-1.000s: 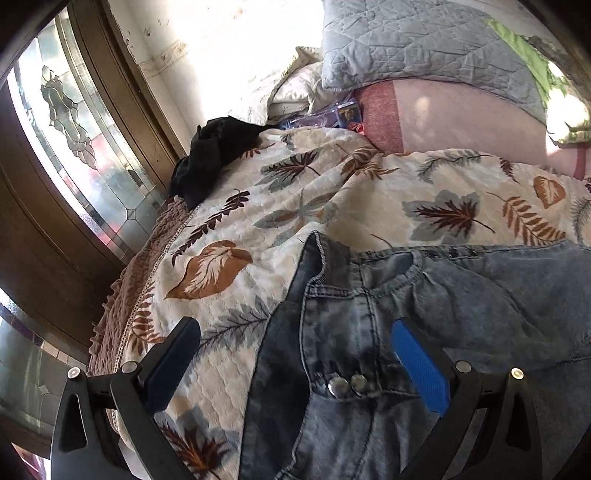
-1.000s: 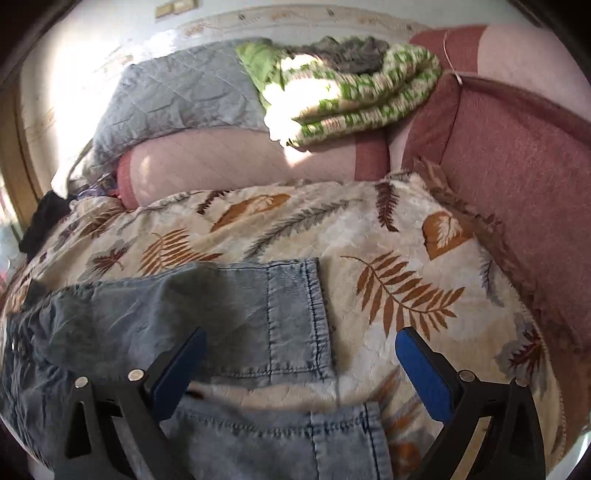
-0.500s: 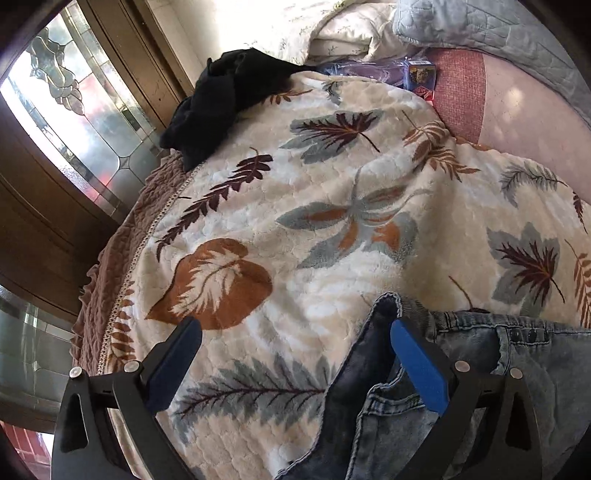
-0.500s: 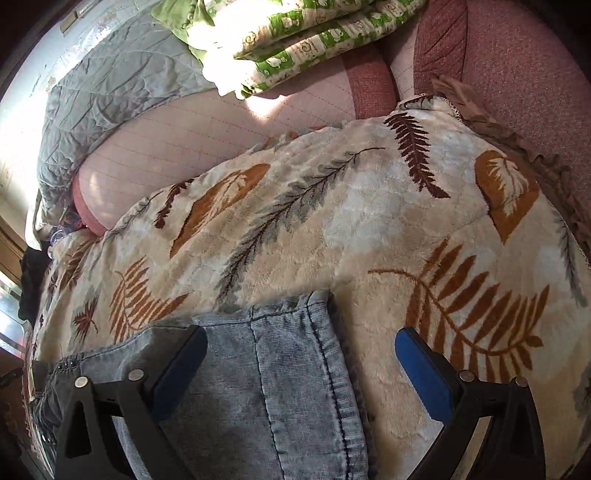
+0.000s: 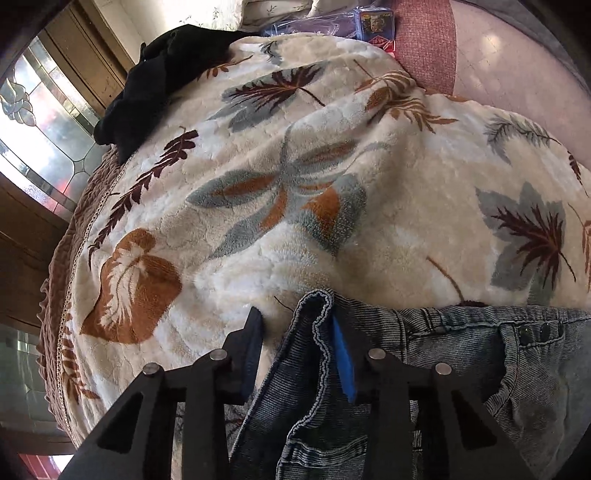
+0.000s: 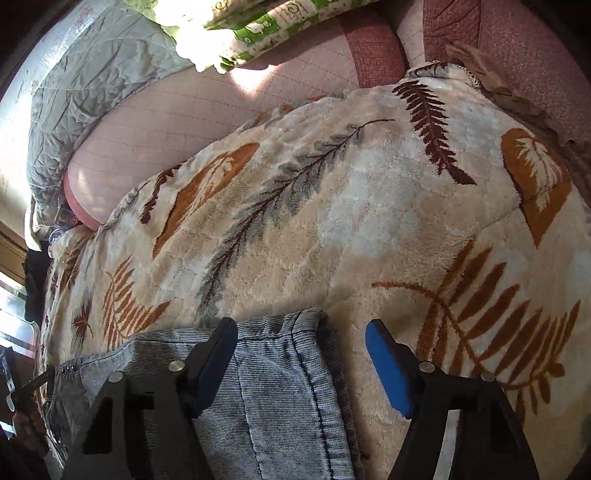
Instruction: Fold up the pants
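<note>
Faded blue denim pants (image 5: 461,354) lie flat on a cream blanket with leaf prints (image 5: 295,192). In the left wrist view my left gripper (image 5: 299,354) has its jaws narrowed around the waistband corner (image 5: 314,325), which stands bunched between the pads. In the right wrist view my right gripper (image 6: 301,354) is partly open and low over the leg hem (image 6: 284,373); the hem's corner lies between the two fingers, not pinched.
A black garment (image 5: 162,77) lies at the blanket's far left corner by a glass-panelled door (image 5: 48,122). A pink bolster (image 6: 207,118), a grey quilted pillow (image 6: 85,96) and a green patterned cover (image 6: 266,29) sit at the back. A red upholstered side (image 6: 524,48) runs along the right.
Both grippers moved forward and down to the far edge of the pants. The left jaws narrowed onto the waistband corner. The right jaws narrowed somewhat over the hem.
</note>
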`<state>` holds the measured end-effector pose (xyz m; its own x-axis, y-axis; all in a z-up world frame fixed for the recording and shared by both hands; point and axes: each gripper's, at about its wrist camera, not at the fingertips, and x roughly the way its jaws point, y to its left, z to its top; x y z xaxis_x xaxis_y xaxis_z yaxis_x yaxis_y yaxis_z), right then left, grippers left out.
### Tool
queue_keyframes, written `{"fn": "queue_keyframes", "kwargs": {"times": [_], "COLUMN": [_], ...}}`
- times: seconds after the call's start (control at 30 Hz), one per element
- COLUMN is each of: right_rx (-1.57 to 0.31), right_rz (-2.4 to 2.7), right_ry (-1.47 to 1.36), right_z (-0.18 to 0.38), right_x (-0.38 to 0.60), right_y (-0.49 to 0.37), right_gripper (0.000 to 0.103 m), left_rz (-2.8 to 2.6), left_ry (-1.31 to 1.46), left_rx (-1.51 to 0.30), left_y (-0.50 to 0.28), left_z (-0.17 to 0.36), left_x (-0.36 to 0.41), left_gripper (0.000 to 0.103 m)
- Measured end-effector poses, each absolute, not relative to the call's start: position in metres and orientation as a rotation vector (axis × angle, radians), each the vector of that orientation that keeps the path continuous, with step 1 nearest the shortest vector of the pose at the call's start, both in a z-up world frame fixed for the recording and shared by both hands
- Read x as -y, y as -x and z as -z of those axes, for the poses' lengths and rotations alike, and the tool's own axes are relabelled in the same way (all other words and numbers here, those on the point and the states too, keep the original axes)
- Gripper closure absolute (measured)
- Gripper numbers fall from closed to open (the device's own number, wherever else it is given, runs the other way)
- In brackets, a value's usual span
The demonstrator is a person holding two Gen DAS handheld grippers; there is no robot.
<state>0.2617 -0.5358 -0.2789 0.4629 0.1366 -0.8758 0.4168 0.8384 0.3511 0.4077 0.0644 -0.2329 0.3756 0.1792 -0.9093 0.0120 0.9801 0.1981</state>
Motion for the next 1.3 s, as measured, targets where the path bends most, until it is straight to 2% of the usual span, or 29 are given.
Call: {"fn": "queue_keyframes", "kwargs": {"times": [0.03, 0.1, 0.23, 0.37, 0.4, 0.43, 0.47, 0.5, 0.53, 0.63, 0.67, 0.7, 0.73, 0.8, 0.9, 0.97, 1.0, 1.03, 1.07, 1.1, 1.13, 1.2, 1.3], "right_rx": [-1.095, -1.095, -1.093, -1.132, -1.135, -1.133, -1.136, -1.145, -1.154, -1.113, -1.083, -1.062, -1.047, -1.007, -0.995, -1.041, -1.064, -1.093, -1.101, -1.101, -1.108, -1.094, -1.021], "right_rz": [0.183, 0.228, 0.312, 0.361, 0.376, 0.378, 0.367, 0.352, 0.320, 0.273, 0.272, 0.261, 0.248, 0.282, 0.317, 0.288, 0.266, 0.258, 0.283, 0.281, 0.261, 0.261, 0.247], "right_ry": [-0.577, -0.544, -0.479, -0.352, -0.324, -0.310, -0.308, -0.329, -0.378, -0.410, -0.413, -0.447, -0.492, -0.534, -0.493, -0.527, -0.546, -0.540, -0.486, -0.440, -0.430, -0.443, -0.466], "right_z": [0.281, 0.284, 0.294, 0.299, 0.298, 0.295, 0.292, 0.288, 0.285, 0.270, 0.264, 0.260, 0.257, 0.254, 0.259, 0.275, 0.283, 0.290, 0.290, 0.287, 0.284, 0.272, 0.241], "right_x": [0.536, 0.536, 0.538, 0.527, 0.524, 0.521, 0.519, 0.519, 0.521, 0.521, 0.522, 0.525, 0.526, 0.528, 0.522, 0.524, 0.524, 0.522, 0.517, 0.511, 0.508, 0.508, 0.512], "right_y": [-0.264, -0.270, -0.283, -0.301, -0.303, -0.302, -0.300, -0.298, -0.294, -0.280, -0.275, -0.270, -0.264, -0.256, -0.257, -0.264, -0.268, -0.271, -0.272, -0.273, -0.273, -0.267, -0.249], "right_gripper": [0.030, 0.030, 0.029, 0.028, 0.031, 0.049, 0.060, 0.078, 0.088, 0.087, 0.086, 0.076, 0.047, 0.009, 0.008, 0.015, 0.036, 0.051, 0.055, 0.073, 0.080, 0.082, 0.082], "left_rz": [-0.102, -0.080, -0.100, -0.103, -0.099, -0.096, -0.092, -0.089, -0.087, -0.070, -0.065, -0.064, -0.061, -0.049, -0.060, -0.069, -0.071, -0.072, -0.071, -0.069, -0.063, -0.050, -0.015], "left_ry": [-0.177, -0.149, -0.202, -0.222, -0.214, -0.208, -0.203, -0.200, -0.203, -0.223, -0.223, -0.217, -0.202, -0.183, -0.224, -0.226, -0.230, -0.240, -0.249, -0.252, -0.249, -0.235, -0.217], "left_rx": [-1.180, -1.183, -1.145, -1.120, -1.115, -1.109, -1.102, -1.095, -1.086, -1.074, -1.079, -1.083, -1.087, -1.090, -1.082, -1.075, -1.066, -1.057, -1.050, -1.043, -1.036, -1.021, -0.962], "left_y": [-0.408, -0.408, -0.405, -0.401, -0.400, -0.399, -0.396, -0.394, -0.391, -0.387, -0.388, -0.389, -0.390, -0.392, -0.392, -0.391, -0.389, -0.387, -0.385, -0.383, -0.381, -0.376, -0.361], "left_z": [0.233, 0.235, 0.240, 0.237, 0.235, 0.233, 0.230, 0.227, 0.224, 0.219, 0.219, 0.219, 0.218, 0.219, 0.223, 0.224, 0.224, 0.223, 0.221, 0.218, 0.214, 0.203, 0.177], "left_x": [-0.065, -0.067, -0.060, -0.058, -0.061, -0.063, -0.065, -0.066, -0.066, -0.063, -0.064, -0.065, -0.067, -0.069, -0.065, -0.064, -0.063, -0.062, -0.062, -0.063, -0.064, -0.068, -0.071], "left_gripper": [0.065, 0.044, 0.044, 0.060, 0.064, 0.066, 0.069, 0.072, 0.073, 0.073, 0.072, 0.069, 0.067, 0.064, 0.067, 0.071, 0.073, 0.074, 0.077, 0.080, 0.083, 0.089, 0.091]}}
